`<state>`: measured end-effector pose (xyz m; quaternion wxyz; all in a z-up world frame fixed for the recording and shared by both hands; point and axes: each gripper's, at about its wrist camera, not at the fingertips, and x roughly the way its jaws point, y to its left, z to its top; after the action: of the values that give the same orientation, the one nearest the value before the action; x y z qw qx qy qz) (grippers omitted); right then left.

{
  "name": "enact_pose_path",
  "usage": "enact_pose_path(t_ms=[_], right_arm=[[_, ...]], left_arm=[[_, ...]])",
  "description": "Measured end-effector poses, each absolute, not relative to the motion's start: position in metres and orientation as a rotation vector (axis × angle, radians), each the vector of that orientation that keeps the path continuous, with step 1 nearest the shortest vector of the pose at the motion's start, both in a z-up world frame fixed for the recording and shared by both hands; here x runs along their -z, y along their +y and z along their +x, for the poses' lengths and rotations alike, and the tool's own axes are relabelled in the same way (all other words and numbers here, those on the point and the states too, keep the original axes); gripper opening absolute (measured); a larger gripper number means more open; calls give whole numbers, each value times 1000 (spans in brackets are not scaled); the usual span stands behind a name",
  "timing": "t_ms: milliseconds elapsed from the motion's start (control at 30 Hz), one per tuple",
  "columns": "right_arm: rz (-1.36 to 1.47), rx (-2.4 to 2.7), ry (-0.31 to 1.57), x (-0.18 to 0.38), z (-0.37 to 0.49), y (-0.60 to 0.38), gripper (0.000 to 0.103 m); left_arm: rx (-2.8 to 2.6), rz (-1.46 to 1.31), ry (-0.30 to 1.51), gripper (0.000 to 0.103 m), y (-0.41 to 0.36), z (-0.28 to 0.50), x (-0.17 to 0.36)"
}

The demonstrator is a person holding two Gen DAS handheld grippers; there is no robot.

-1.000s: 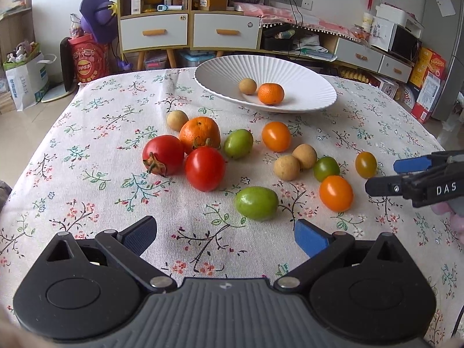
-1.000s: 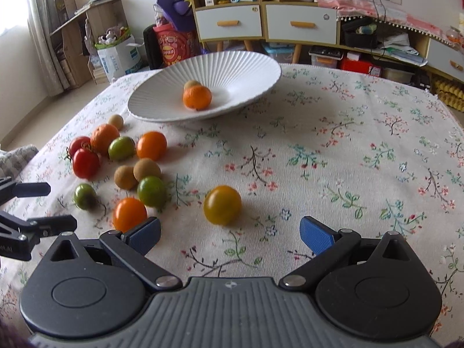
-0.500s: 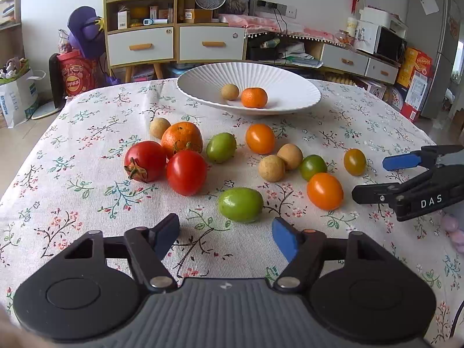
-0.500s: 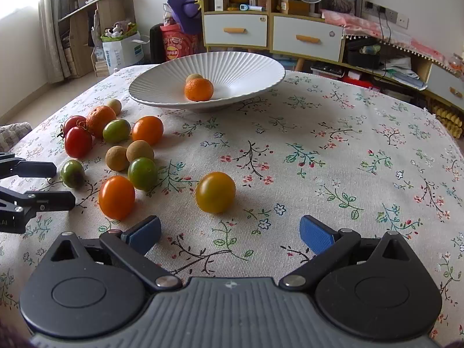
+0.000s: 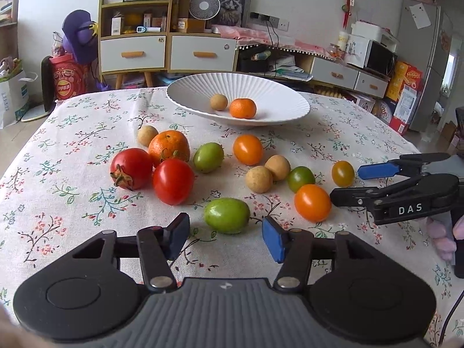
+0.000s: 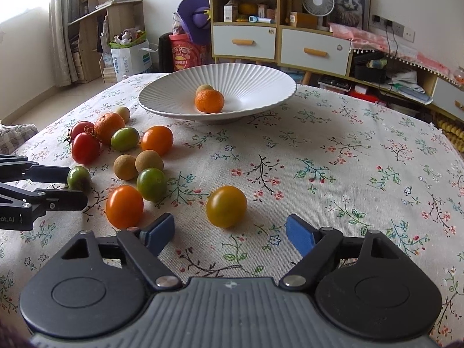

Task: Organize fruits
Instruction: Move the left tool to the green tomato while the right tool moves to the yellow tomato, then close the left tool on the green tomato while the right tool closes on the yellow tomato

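A white ribbed bowl [image 5: 261,92] at the far side holds a mandarin [image 5: 243,108] and a small tan fruit [image 5: 219,102]. Several tomatoes and fruits lie on the floral cloth. My left gripper [image 5: 226,236] is open, its blue pads on either side of a green tomato [image 5: 226,215], low over the cloth, not touching it. My right gripper [image 6: 230,230] is open just short of a yellow-orange tomato [image 6: 226,206]. It shows from the side in the left wrist view [image 5: 348,184], beside an orange tomato [image 5: 312,202].
Two red tomatoes [image 5: 172,181], an orange [image 5: 169,145], green and orange tomatoes and tan fruits [image 5: 259,179] cluster in the middle. Bare cloth [image 6: 362,159] lies right of the bowl. Cabinets [image 5: 168,49] stand behind the table.
My left gripper has moved forward to the green tomato and its jaws have narrowed. My right gripper has closed in on the yellow-orange tomato.
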<state>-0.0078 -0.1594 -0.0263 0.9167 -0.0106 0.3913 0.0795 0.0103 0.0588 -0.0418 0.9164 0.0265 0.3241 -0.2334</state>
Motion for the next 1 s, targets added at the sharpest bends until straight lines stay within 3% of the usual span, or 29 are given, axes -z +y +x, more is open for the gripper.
enact_pose_path(t_ms=[467,800,1000], right_arm=[[-60,-186,768,24,-9,-149,48],[-82,-195,753,23,-11,-143,25],[-65,-194,760,22,-10,-143,25]], left_arm=[[455,29,653,32,60,12,42],[455,25,658,31,60,12,41],[451,24,668,31,61,13,40]])
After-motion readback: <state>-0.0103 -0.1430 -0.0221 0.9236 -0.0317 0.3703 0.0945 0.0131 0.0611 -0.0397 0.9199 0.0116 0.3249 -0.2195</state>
